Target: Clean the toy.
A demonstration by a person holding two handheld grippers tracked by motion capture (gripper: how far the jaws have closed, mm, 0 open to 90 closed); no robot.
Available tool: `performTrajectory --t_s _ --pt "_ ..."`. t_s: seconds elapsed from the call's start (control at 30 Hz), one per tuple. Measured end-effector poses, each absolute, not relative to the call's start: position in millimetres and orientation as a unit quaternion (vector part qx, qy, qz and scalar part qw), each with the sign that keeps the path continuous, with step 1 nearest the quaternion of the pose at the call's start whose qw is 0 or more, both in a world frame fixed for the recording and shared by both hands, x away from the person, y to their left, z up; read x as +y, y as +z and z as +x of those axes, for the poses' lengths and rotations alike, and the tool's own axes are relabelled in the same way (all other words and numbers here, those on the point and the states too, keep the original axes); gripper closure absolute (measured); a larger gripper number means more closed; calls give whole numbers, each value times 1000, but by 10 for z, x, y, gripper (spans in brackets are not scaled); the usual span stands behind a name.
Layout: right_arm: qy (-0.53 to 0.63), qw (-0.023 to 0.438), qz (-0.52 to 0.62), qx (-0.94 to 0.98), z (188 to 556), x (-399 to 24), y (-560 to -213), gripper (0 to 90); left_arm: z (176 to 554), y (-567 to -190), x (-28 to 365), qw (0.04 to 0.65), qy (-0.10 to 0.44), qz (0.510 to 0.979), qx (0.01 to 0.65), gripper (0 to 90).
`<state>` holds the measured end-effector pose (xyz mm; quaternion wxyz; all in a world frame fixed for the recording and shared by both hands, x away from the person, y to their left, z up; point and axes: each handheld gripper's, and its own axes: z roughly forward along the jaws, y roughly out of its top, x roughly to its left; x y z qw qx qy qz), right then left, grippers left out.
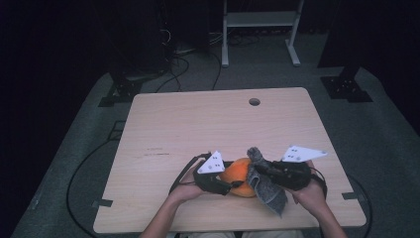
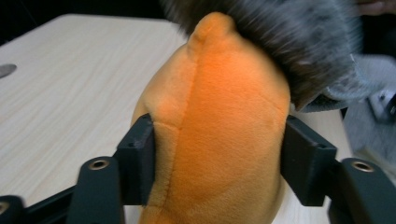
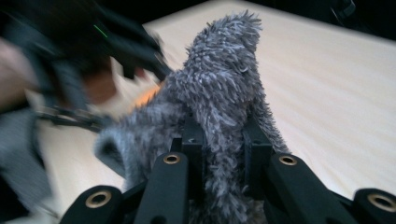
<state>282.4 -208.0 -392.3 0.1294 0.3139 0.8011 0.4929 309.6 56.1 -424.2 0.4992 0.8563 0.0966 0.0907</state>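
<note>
Orange plush [image 2: 219, 126] squeezed between left fingers [image 2: 137, 158]; grey cloth [image 3: 224, 107] between right fingers [image 3: 194, 154].

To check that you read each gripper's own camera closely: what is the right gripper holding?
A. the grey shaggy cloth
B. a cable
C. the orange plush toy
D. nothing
A: in the right gripper view the right gripper has its jaws pinched on a fold of the grey cloth, while the orange toy sits between the left gripper's jaws.

black grippers [image 1: 225, 184] w/ brass screws, white 3-cornered dotted plates [image 1: 211, 163], black cables.
</note>
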Motion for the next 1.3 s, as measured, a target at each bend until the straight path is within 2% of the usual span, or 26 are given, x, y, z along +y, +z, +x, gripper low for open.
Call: performTrajectory --t_s 0.07,0.2,0.37,0.53,0.6,0.67,0.77,0.9,1.0,1.3 --pt "503 105 325 794 2858 -2117 -4039 750 3136 -4257 601 511 83 849 109 207" --pt "500 109 339 790 2876 -2196 -4056 750 3237 -4294 678 514 62 844 141 85" --pt "495 114 333 794 2874 -2177 -4059 749 3252 -4409 621 502 29 853 137 63" --pt "492 118 335 795 2871 -2186 -4061 749 3217 -4474 545 479 44 868 125 44" --pt "491 121 336 794 2871 -2192 -4059 749 3211 -4467 545 486 48 864 126 86" --pt "492 124 341 792 2874 -2210 -4057 749 3195 -4453 562 500 53 856 125 206" --pt "496 133 344 786 2865 -2257 -4006 751 3167 -4329 579 519 70 844 120 293" --pt "502 138 352 778 2868 -2288 -3989 754 3134 -4195 621 527 86 838 111 310" --pt "499 132 354 780 2894 -2269 -4025 753 3146 -4196 658 517 90 843 114 316" --pt "506 158 322 785 2788 -2093 -3870 753 3130 -4223 609 497 99 855 109 316"
